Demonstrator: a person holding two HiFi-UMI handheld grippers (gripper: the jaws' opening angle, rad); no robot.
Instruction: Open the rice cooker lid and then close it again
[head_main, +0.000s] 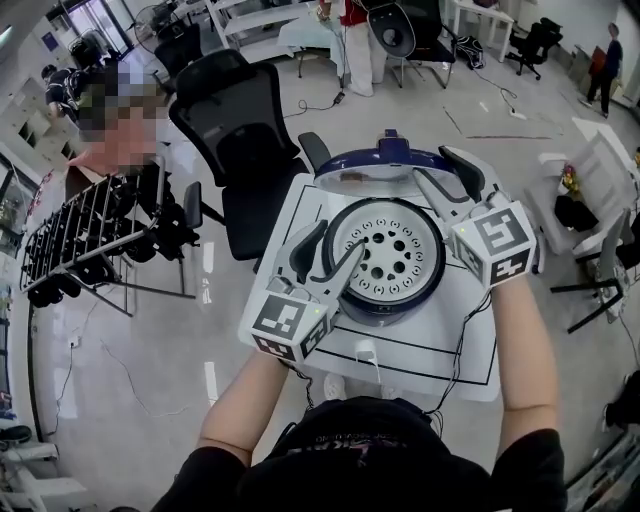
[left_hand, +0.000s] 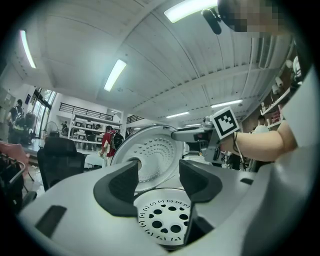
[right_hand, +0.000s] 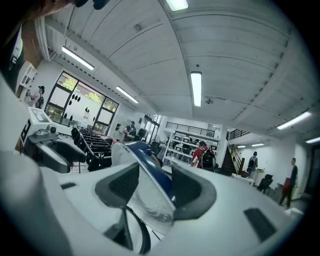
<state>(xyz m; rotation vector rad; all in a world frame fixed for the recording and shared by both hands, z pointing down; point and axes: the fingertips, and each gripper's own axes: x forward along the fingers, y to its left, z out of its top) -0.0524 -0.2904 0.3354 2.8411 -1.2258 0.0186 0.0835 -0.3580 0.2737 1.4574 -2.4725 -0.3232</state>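
Left gripper (head_main: 342, 237) has its fingers apart and empty at the rice cooker (head_main: 385, 305) front rim. The lid (head_main: 385, 160) stands open at the back, right gripper (head_main: 432, 165) clamped on its edge. That hold looks thin: a slip could drop the lid onto the left fingers.

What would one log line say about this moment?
lid: open | right gripper: shut on lid rim | left gripper: open, empty, over rice cooker front

Raised lid (head_main: 370, 165) walls off rice cooker (head_main: 400, 302) at 12 o'clock. Left gripper (head_main: 342, 237) overhangs rim at 8, right gripper (head_main: 431, 162) at 2. Chair (head_main: 245, 140) crowds 10. Table (head_main: 430, 345) open at 6.
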